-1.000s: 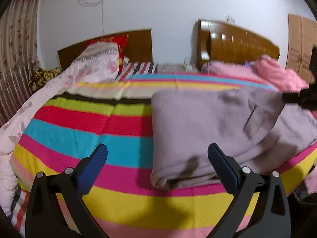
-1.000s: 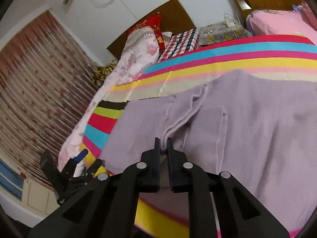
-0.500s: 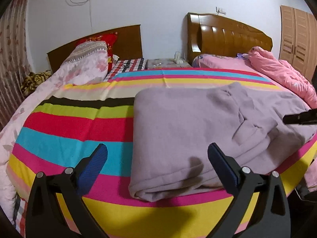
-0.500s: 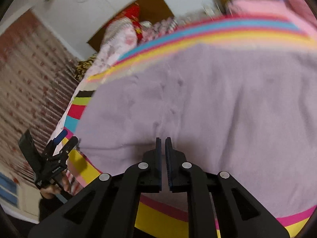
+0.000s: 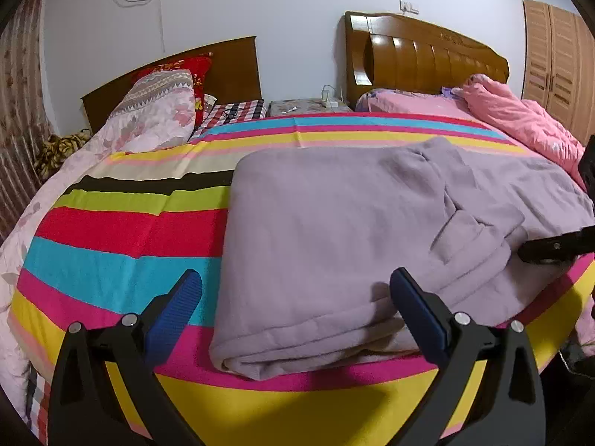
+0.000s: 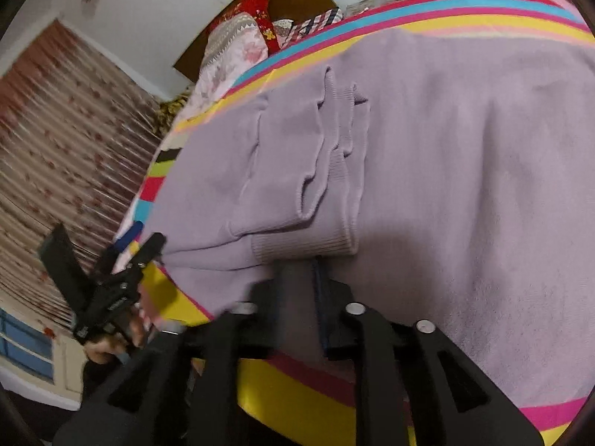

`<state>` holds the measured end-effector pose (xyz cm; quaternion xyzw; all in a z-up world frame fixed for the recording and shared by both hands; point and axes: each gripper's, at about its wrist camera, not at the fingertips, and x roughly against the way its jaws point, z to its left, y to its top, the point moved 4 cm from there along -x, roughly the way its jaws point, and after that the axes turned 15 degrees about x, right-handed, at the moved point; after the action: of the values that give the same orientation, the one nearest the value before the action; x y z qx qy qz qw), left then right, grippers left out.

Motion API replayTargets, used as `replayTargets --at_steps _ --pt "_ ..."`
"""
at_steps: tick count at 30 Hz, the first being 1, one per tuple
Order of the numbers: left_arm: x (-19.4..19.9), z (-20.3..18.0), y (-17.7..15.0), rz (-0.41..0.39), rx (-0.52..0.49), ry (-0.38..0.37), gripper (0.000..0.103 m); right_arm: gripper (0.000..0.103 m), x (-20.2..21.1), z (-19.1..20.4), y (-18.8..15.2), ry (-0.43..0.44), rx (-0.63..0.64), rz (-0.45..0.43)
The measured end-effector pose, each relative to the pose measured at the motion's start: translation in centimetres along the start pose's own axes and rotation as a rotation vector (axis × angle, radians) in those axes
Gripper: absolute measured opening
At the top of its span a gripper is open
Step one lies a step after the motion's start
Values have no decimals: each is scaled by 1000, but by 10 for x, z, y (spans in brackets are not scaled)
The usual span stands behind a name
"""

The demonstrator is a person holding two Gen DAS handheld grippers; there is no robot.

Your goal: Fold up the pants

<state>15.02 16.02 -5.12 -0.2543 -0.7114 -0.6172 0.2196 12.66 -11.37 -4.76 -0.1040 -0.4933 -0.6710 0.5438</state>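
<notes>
The lilac pants [image 5: 334, 230] lie folded over on the bed with the striped sheet [image 5: 122, 245], taking up its near right part, the folded edge running along the pink and yellow stripes at the bed's front. In the right wrist view the ribbed cuffs [image 6: 334, 171] of the legs rest on top of the broader part of the garment, laid side by side.

The left tool [image 5: 297, 304] hangs just off the near edge of the bed, its blue-padded fingers [image 5: 174, 308] spread wide with nothing between them (the right-hand finger stands over the pants' near corner, but I cannot tell that it touches the cloth). A hand [image 6: 111, 345] grips its handle, seen low at the left of the right wrist view.

The right tool [image 6: 301, 278] sits low at the ribbed cuff edge, blurred. Its jaws have just been opening and now stand a little apart; the pads do not appear to press on the cloth, which lies right at their tips.

Behind are a floral quilt [image 5: 148, 119], a pink duvet [image 5: 520, 122] and two wooden headboards [image 5: 427, 55].
</notes>
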Motion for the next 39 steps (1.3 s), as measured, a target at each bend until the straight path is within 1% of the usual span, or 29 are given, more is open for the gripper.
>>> replayTargets --at_steps 1,2,3,4,5,7,9,10,11,12,14,16,18,21,22,23,24,25,26,27,28,29,31,32,34,35,36,37,39 --pt "1 1 1 -4 4 0 101 28 0 4 0 -21 20 25" --pt "2 2 3 -8 4 0 101 50 2 11 2 -8 34 41" --pt "3 2 4 -11 1 1 101 68 7 15 5 18 27 23" --pt "3 2 4 -14 -7 3 101 99 17 21 11 88 10 -76" --pt "3 2 4 -14 -15 8 101 99 21 22 14 93 8 -114" --pt "2 2 4 -16 -24 20 101 99 20 18 17 64 12 -125" --pt "0 3 3 -8 -16 17 101 99 12 12 17 74 -12 -106" --pt "0 3 3 -7 -14 15 101 99 5 10 16 95 -21 -90" --pt "1 3 2 -8 -15 14 101 95 3 10 16 97 -19 -87" --pt "1 3 2 -7 -18 15 101 86 -1 11 17 92 -11 -86" --pt "2 3 1 -5 -20 19 101 81 -5 13 18 85 -8 -86" --pt "3 4 0 -3 -17 18 101 78 -12 19 28 84 -4 -89" --pt "2 5 -1 1 -14 18 101 77 -15 19 32 84 -1 -79" --pt "1 7 -1 4 -13 18 101 70 -23 8 33 95 -62 -56" --pt "1 7 -1 4 -12 18 101 62 -24 5 34 97 -85 -62" --pt "1 7 -1 4 -10 18 101 49 -25 2 35 85 -87 -68" --pt "1 7 -1 4 -9 18 101 38 -25 -1 37 65 -81 -72" --pt "1 6 -2 6 -12 19 101 18 -23 -1 39 47 -71 -84" --pt "1 6 -2 6 -19 22 101 15 -17 2 41 54 -58 -104" --pt "2 6 -1 4 -29 31 101 15 -10 8 42 51 -33 -125" --pt "5 5 0 -7 -43 47 101 15 4 20 45 35 18 -159" --pt "9 6 2 -19 -48 54 101 14 12 26 46 30 37 -176" --pt "15 9 7 -35 -32 44 101 14 25 29 43 4 35 -196" --pt "16 11 9 -39 -18 36 101 14 24 23 39 -5 14 -187" --pt "14 12 10 -37 -2 26 101 14 12 8 27 -1 -25 -132" --pt "9 11 9 -24 -6 32 101 14 2 1 19 8 -51 -93" --pt "1 9 6 -2 -19 53 101 14 -7 -3 14 14 -57 -65" --pt "-6 9 3 23 -33 69 101 14 -13 -9 10 23 -64 -64" --pt "-20 9 -4 74 -51 90 101 15 -12 -10 11 39 -75 -65"
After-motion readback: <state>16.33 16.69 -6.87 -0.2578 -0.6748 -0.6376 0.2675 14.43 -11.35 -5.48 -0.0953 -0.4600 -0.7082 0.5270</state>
